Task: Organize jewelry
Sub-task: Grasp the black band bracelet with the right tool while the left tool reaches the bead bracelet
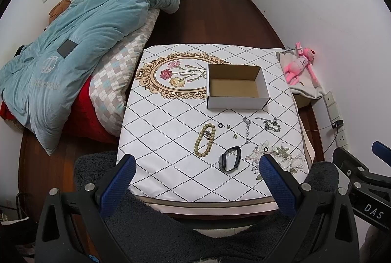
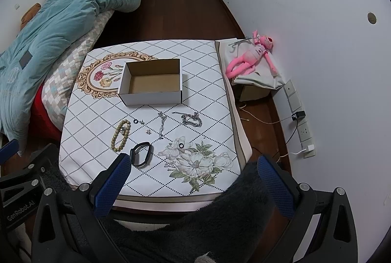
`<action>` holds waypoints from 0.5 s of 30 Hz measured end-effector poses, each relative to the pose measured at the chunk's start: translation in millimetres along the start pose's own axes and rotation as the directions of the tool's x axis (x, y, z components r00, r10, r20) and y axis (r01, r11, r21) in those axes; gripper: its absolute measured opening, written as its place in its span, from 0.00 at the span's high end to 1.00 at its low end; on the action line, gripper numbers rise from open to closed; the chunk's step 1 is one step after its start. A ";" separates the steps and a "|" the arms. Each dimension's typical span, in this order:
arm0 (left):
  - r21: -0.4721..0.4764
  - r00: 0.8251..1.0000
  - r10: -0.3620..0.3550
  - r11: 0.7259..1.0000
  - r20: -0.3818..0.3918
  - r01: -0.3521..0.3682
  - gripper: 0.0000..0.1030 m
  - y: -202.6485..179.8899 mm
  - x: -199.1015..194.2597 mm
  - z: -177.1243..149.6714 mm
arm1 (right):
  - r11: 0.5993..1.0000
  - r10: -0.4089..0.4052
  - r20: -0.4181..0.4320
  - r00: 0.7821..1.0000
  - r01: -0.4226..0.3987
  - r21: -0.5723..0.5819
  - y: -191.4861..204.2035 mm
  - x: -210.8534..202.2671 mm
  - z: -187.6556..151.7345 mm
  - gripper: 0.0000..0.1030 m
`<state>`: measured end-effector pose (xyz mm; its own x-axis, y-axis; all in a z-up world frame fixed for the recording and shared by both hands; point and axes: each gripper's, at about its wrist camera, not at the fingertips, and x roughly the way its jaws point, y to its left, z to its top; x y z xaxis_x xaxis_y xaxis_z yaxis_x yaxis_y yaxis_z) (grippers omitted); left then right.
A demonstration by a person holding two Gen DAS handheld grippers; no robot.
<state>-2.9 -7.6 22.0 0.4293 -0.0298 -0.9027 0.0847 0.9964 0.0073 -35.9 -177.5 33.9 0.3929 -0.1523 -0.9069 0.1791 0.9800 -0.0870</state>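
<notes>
An open, empty cardboard box [image 1: 236, 85] [image 2: 152, 84] stands mid-table. In front of it lie a beaded bracelet [image 1: 204, 139] [image 2: 120, 136], a black band [image 1: 230, 158] [image 2: 141, 153], a small black ring [image 1: 220, 125] [image 2: 135, 121], a silver chain [image 1: 246, 129] [image 2: 161, 125], a silver bracelet [image 1: 270, 124] [image 2: 191, 119], small earrings [image 1: 235, 136] [image 2: 148, 131] and another ring [image 1: 265, 149] [image 2: 181, 146]. My left gripper [image 1: 197, 165] is open and empty over the table's near edge. My right gripper [image 2: 195, 162] is open and empty, beside it on the right.
The table [image 1: 171, 140] has a diamond-pattern cloth. A bed with a teal quilt [image 1: 85, 30] lies left. A pink plush toy [image 1: 299, 65] [image 2: 251, 57] rests on a box to the right, by wall sockets [image 2: 303, 131]. Dark fleece [image 1: 195, 226] lies below the grippers.
</notes>
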 end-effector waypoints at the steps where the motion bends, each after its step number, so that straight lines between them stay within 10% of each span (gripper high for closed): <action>1: 0.001 1.000 0.000 1.000 0.002 0.000 0.00 -1.0 -0.1 0.9 | 1.000 0.000 0.002 1.000 0.000 0.001 -0.4 0.5 1.3 0.00; 15: 0.045 0.979 0.205 0.978 0.000 -0.205 0.00 13.2 120.6 7.0 | 1.000 0.003 -0.120 0.993 -0.002 0.010 27.0 133.0 -0.7 0.01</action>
<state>56.3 1.4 -83.7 0.4379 0.1749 -0.8819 0.0352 0.9768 0.2112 20.5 -171.2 -89.4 0.2820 -0.1331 -0.9501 0.1876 0.9789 -0.0815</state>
